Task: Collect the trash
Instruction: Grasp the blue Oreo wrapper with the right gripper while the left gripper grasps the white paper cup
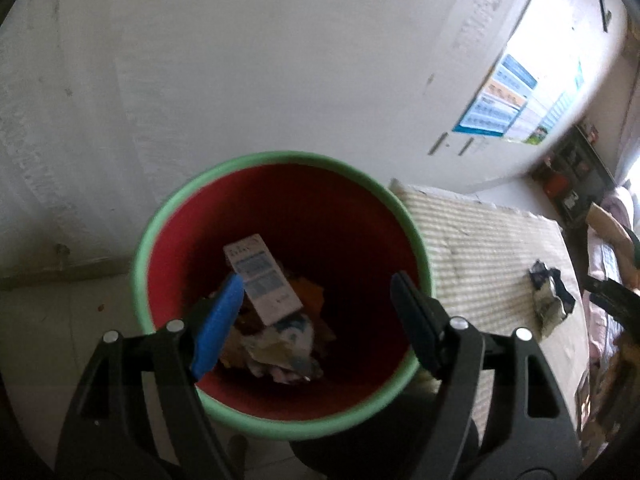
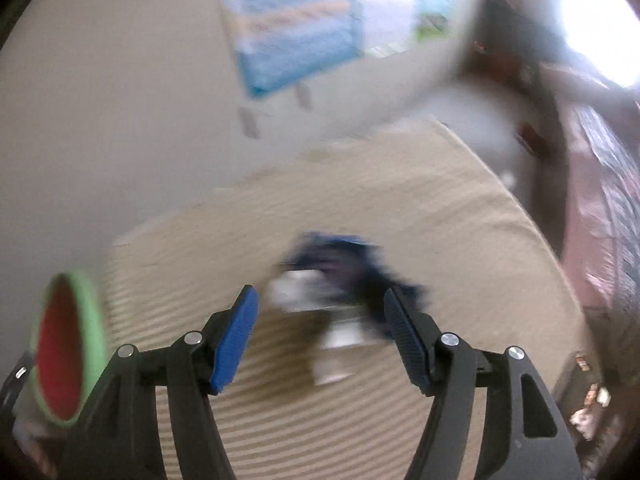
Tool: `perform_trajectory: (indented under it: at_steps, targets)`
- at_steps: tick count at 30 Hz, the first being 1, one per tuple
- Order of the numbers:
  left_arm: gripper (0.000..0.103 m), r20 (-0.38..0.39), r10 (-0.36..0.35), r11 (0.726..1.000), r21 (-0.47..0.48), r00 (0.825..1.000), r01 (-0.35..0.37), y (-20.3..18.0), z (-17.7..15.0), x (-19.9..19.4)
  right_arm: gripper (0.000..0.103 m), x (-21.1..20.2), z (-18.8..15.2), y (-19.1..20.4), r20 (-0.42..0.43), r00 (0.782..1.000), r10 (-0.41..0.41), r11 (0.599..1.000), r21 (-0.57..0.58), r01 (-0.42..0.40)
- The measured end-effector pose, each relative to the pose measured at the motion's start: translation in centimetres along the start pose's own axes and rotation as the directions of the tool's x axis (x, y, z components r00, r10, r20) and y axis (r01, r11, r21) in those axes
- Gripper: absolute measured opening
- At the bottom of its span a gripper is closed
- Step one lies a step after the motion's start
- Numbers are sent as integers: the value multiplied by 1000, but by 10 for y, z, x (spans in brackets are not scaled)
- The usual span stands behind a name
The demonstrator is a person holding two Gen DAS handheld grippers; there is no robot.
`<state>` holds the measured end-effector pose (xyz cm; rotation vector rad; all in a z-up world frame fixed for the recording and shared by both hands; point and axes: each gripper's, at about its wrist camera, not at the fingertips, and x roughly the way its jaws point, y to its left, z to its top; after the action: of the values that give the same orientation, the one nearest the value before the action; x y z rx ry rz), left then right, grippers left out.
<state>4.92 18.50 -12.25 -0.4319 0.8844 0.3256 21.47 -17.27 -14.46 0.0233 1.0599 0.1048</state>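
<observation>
Hanging over a red bin (image 1: 280,216) with a green rim, the left gripper (image 1: 316,312) has its fingers wide and empty. Inside the bin lie a white box (image 1: 262,280) with blue print and crumpled scraps (image 1: 280,348). Beside the bin, on a striped beige mat (image 1: 480,248), lies a dark crumpled wrapper (image 1: 550,300). The right gripper (image 2: 320,332) is above that wrapper (image 2: 340,276), fingers wide, nothing clamped; the view is blurred.
</observation>
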Motion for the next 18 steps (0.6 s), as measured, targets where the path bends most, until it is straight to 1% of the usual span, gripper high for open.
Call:
perform_trajectory:
  at_steps: [1,3,4,5,7,8,9,11,12,13,16,18]
  targets:
    - [74,-3,-1,1000,15,1000,1,-5,-2,0,64,15,6,-17,-44,999,-14,1000,26,15]
    - [74,4,4,999,35,1000,-4,-11,-3,-2,64,34,10,-36,-95,995,-15,998,60,20]
    - [74,10,3,999,42,1000,-3,-12,-3,-4,64,41,9,-43,-115,993,0,997,81,9]
    - [74,17,5,999,53,1000,-6,-14,-3,-6,64,51,9,-52,-134,990,34,992,125,-17]
    - [74,16,12,998,59,1000,-13,-16,-4,-6,64,61,7,-61,-154,986,71,983,178,-43]
    - [74,9,14,998,58,1000,-14,-16,-4,-5,64,69,5,-64,-173,981,85,979,196,-50]
    - [74,4,14,998,55,1000,-14,-17,-4,-5,63,71,5,-62,-179,981,80,980,193,-45]
    - [74,-7,3,999,52,1000,-2,-20,-6,-6,44,72,6,-59,-155,985,74,984,170,-47]
    - [74,-9,-3,998,58,1000,4,-24,-7,-7,26,72,5,-57,-148,985,92,985,159,-68]
    - [74,-12,-6,998,69,1000,6,-29,-7,-7,14,72,5,-54,-147,983,107,985,152,-84]
    - [74,-32,-36,991,127,999,39,-54,-11,-6,12,60,-1,-46,-93,984,150,982,132,-137]
    - [74,-43,-69,985,152,997,75,-72,-15,-5,12,43,-11,-47,-56,978,202,971,140,-192]
